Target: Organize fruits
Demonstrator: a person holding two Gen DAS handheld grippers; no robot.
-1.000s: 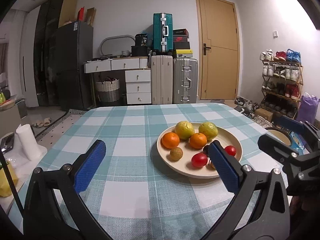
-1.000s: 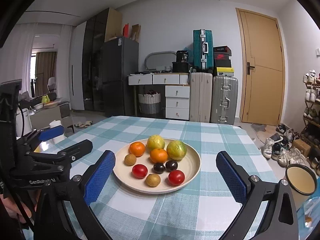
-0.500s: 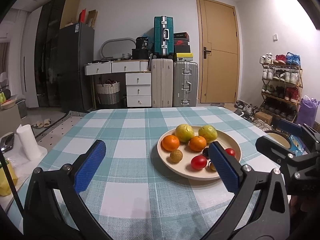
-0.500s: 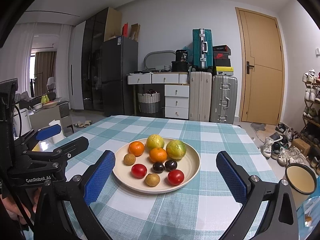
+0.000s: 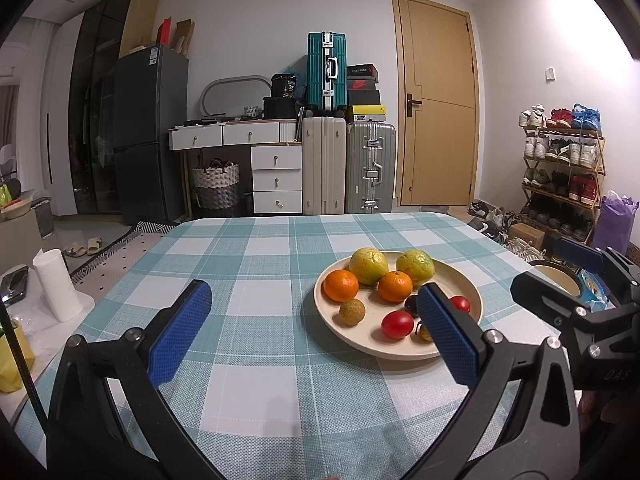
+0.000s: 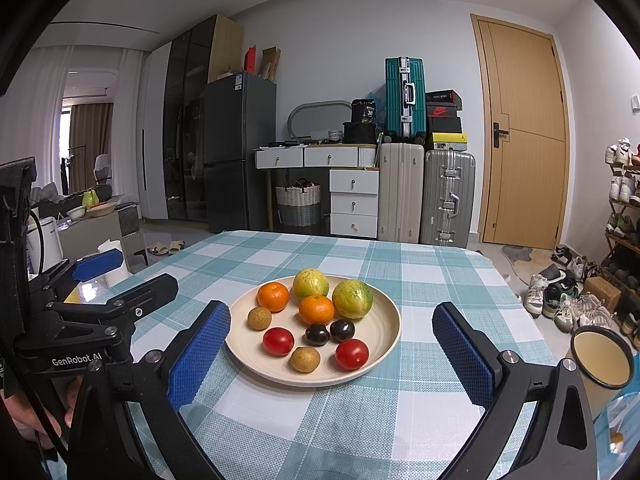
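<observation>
Both claws, left (image 5: 314,332) and right (image 6: 332,356), spread wide, empty, above table near fruit plate (image 6: 384,340)

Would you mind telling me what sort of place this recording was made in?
Most likely a lived-in home, a dining corner near the entrance: a table with a checked tablecloth and a plate of fruit, a fridge, stacked suitcases, and a shoe rack beside the door.

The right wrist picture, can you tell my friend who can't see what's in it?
A cream plate of fruit sits on a checked tablecloth: two oranges, two yellow-green citrus, two red tomatoes, two dark plums, two small brown fruits. The open right gripper frames it, the left gripper waits beside, with suitcases and a door behind.
</observation>
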